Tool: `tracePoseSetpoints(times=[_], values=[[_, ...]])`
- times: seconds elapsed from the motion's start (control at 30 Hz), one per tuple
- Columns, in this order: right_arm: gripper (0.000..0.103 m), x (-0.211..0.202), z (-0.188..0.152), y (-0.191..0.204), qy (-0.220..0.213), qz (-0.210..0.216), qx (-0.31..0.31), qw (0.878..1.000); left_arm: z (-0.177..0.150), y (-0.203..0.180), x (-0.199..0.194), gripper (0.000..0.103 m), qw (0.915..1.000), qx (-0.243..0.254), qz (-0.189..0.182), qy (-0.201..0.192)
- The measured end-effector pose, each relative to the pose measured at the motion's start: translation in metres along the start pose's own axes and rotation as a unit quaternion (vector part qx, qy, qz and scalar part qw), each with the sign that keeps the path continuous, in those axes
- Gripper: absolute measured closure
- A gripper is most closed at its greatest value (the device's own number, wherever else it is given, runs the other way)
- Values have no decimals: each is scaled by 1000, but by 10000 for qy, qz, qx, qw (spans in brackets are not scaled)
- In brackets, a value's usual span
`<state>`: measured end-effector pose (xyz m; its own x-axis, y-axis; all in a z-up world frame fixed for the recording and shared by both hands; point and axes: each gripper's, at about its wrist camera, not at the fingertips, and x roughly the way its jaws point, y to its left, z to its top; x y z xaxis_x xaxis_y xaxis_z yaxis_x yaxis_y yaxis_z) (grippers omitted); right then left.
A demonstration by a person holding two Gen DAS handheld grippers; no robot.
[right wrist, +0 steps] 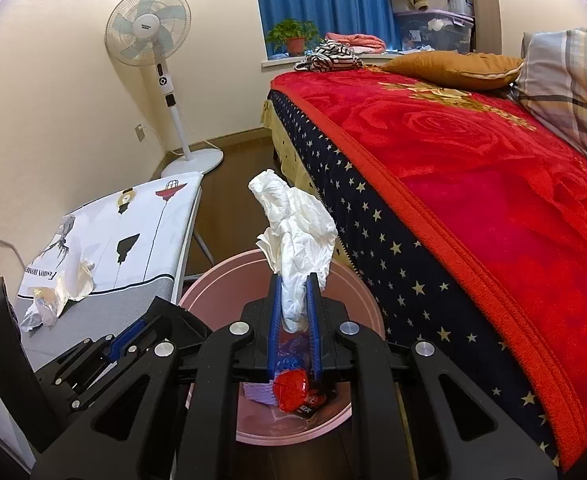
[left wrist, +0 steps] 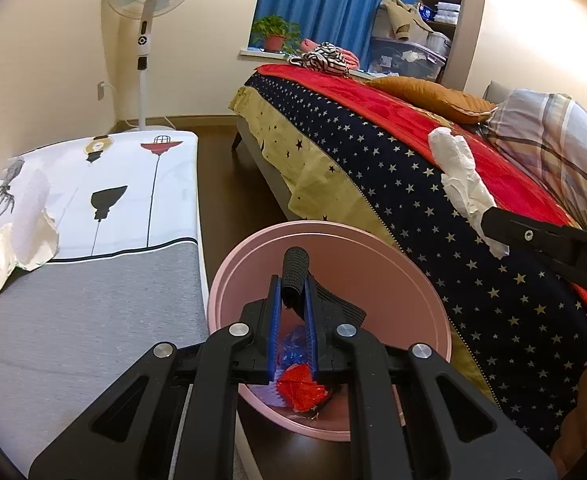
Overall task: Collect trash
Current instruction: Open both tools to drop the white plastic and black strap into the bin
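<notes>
A pink bin (left wrist: 413,276) stands on the floor between the bed and a covered board, holding a red wrapper (left wrist: 301,388) and blue plastic. My left gripper (left wrist: 292,282) hangs over the bin, shut on a black ribbed fabric strip (left wrist: 295,268). The right wrist view shows my right gripper (right wrist: 293,280) over the same bin (right wrist: 213,272), shut on a crumpled white tissue (right wrist: 297,220) that sticks up past its fingertips. That tissue (left wrist: 461,176) and the right gripper (left wrist: 489,218) also appear at the right of the left wrist view. The left gripper (right wrist: 141,324) is at lower left.
Crumpled paper and a clear plastic bag (right wrist: 57,292) lie on the printed board cover (left wrist: 125,200) to the left. A bed with a red blanket (right wrist: 473,180) and star-patterned sheet fills the right side. A standing fan (left wrist: 149,0) is in the far corner.
</notes>
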<state>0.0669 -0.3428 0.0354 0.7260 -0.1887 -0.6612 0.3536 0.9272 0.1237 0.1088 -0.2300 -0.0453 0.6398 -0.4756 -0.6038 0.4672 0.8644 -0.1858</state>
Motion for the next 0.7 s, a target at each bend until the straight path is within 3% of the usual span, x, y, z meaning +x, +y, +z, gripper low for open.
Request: tracePoseSetpoints(times=[0.37, 0.43, 0.47, 0.5, 0.57, 0.7], values=[[87, 4, 0, 0, 38, -19, -15, 10000, -1, -2, 5, 92, 10000, -18, -53, 83], [76, 4, 0, -1, 53, -62, 16, 10000, -1, -3, 6, 91, 9998, -11, -131, 121], [58, 5, 0, -2, 57, -89, 45, 9999, -1, -4, 6, 87, 9998, -1, -142, 129], [47, 4, -1, -3, 27, -123, 70, 9999, -2, -5, 7, 83, 9998, 18, -134, 146], [46, 3, -1, -3, -12, -183, 50, 9998, -2, -5, 6, 69, 9999, 25, -89, 124], [46, 2, -1, -4, -31, -187, 48, 9998, -2, -3, 5, 69, 9999, 11, -60, 119]])
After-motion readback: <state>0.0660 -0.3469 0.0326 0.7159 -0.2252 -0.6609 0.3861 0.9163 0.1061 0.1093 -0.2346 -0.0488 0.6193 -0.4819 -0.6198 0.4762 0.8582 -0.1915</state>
